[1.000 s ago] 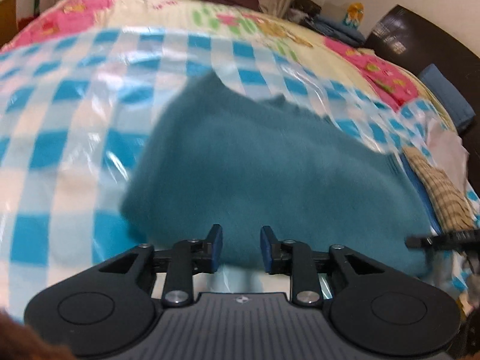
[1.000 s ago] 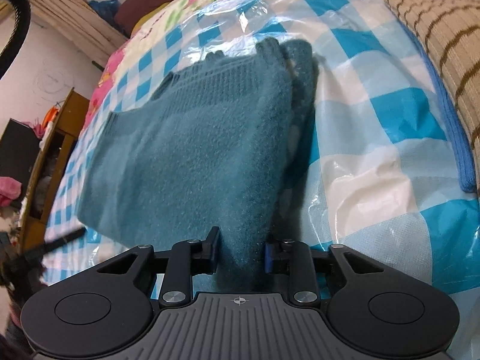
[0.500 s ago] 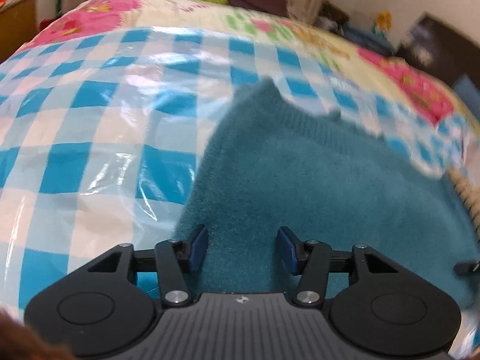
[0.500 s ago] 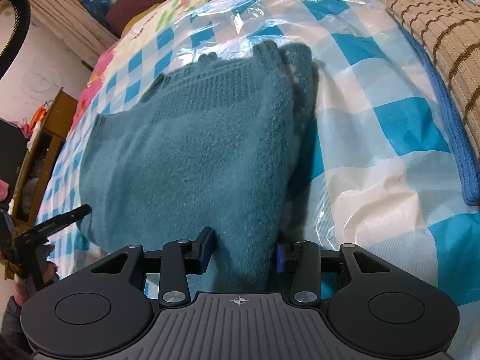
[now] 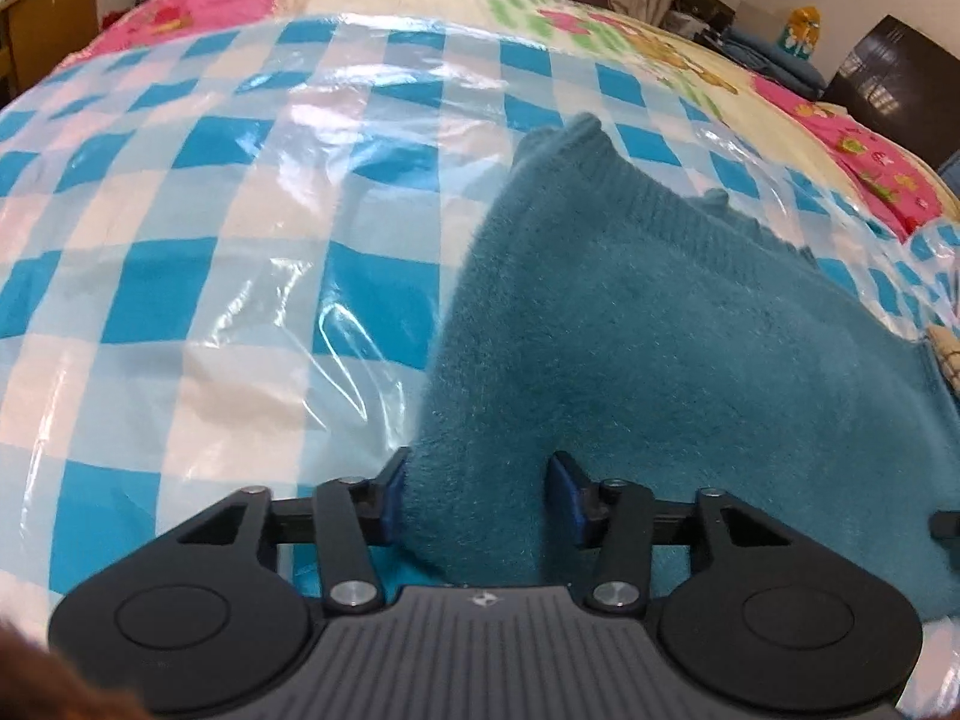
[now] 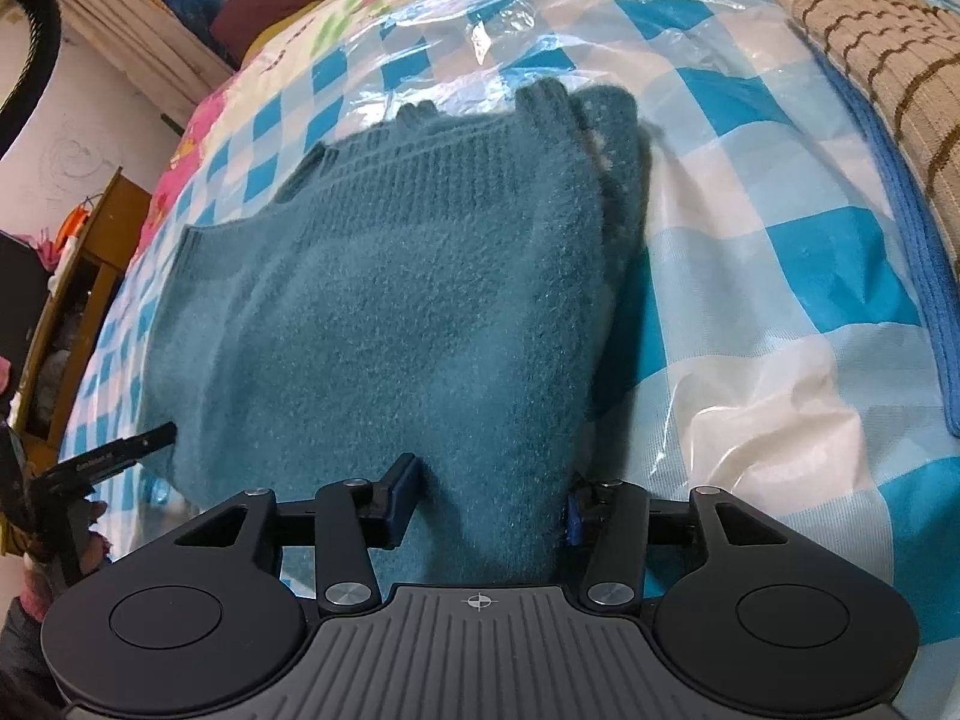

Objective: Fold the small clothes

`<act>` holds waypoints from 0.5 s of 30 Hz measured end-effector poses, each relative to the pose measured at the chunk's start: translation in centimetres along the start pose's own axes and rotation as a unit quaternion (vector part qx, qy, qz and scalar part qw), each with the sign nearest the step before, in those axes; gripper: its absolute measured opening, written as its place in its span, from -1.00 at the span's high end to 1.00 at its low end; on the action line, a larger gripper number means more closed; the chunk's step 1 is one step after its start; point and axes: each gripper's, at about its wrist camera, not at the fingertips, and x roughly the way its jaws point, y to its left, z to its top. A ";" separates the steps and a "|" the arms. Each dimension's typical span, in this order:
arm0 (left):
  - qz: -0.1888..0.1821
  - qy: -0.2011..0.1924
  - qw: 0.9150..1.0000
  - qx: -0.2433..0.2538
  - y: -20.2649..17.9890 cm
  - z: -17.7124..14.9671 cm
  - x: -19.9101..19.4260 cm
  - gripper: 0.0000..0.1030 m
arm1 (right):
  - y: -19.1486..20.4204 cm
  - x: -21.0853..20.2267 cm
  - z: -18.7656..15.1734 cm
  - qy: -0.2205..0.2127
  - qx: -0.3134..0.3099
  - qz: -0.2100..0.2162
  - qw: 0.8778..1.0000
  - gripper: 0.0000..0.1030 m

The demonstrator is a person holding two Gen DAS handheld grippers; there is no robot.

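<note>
A fuzzy teal sweater point(image 5: 660, 330) lies folded on a blue-and-white checked plastic sheet point(image 5: 210, 276) over the bed. My left gripper point(image 5: 480, 489) is open, its jaws either side of the sweater's near left corner. In the right wrist view the sweater point(image 6: 408, 300) shows its ribbed hem at the far end. My right gripper point(image 6: 489, 498) is open with the sweater's near right edge between its jaws. The left gripper's fingertip point(image 6: 138, 441) shows at the sweater's left edge.
A beige brown-striped garment point(image 6: 888, 66) lies on a blue cloth point(image 6: 918, 276) right of the sweater. A floral quilt point(image 5: 540, 12) covers the far bed. A wooden cabinet point(image 6: 84, 276) stands at the left, and dark furniture point(image 5: 888, 72) at the far right.
Both grippers have opened wider around the sweater's near edge. The left gripper has moved left and closer, to the sweater's left corner. The sweater has settled on the sheet.
</note>
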 end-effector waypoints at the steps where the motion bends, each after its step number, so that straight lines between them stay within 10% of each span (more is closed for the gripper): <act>1: -0.009 0.010 1.000 -0.002 0.0 -0.1 -0.1 0.25 | -0.1 0.0 0.1 0.003 -0.002 0.002 1.000 0.20; 15: -0.025 0.071 0.997 -0.009 -1.2 -1.8 -1.6 0.38 | -0.6 -0.3 2.3 0.033 -0.045 0.008 0.998 0.44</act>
